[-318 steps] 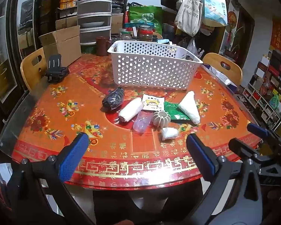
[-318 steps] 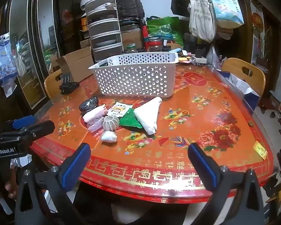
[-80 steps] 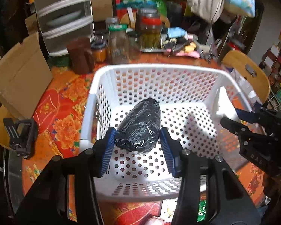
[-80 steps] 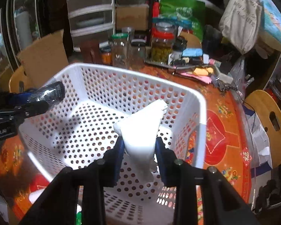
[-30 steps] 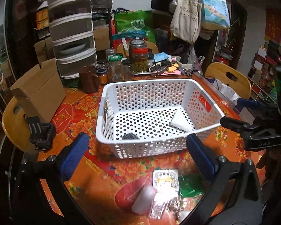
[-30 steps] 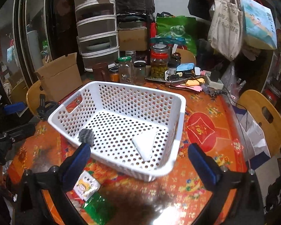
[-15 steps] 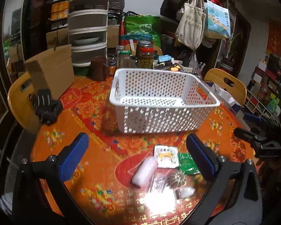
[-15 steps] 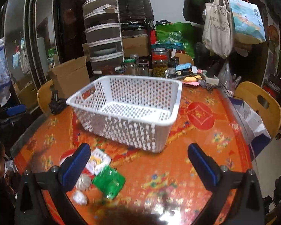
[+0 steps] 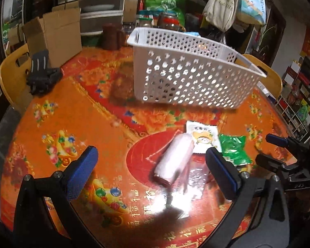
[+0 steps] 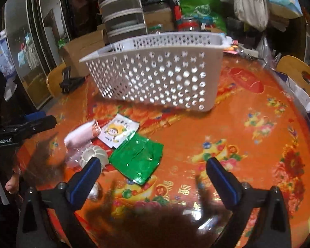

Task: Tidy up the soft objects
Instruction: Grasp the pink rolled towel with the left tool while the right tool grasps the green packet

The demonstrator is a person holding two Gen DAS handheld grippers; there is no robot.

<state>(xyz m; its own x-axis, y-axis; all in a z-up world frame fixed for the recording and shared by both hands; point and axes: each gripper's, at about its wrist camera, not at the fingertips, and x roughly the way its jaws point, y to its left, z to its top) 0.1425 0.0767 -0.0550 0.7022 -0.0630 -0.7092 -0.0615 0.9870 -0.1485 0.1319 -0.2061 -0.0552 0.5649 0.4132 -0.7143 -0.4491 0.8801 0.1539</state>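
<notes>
A white perforated basket [image 9: 188, 72] stands on the red patterned table [image 9: 51, 124]; it also shows in the right wrist view [image 10: 161, 76]. In front of it lie a pink roll [image 9: 173, 161], a white cartoon packet [image 9: 202, 136] and a green packet [image 9: 233, 148]. My left gripper [image 9: 150, 171] is open, low over the table, with the pink roll between its fingers' line. My right gripper [image 10: 150, 173] is open above the green packet [image 10: 136, 157]. A white ribbed object [image 10: 93, 155], the pink roll [image 10: 80, 134] and the cartoon packet [image 10: 117, 132] lie left of it.
A black clamp stand [image 9: 42, 72] sits at the table's left edge by a cardboard box [image 9: 53, 35]. Jars and a brown cup [image 9: 111, 35] stand behind the basket. Wooden chairs [image 10: 299, 76] ring the table. The left gripper shows in the right wrist view [image 10: 20, 132].
Both grippers have dropped from above the basket and come down close to the packets in front of it. The dark bundle and white bundle released earlier are hidden in the basket.
</notes>
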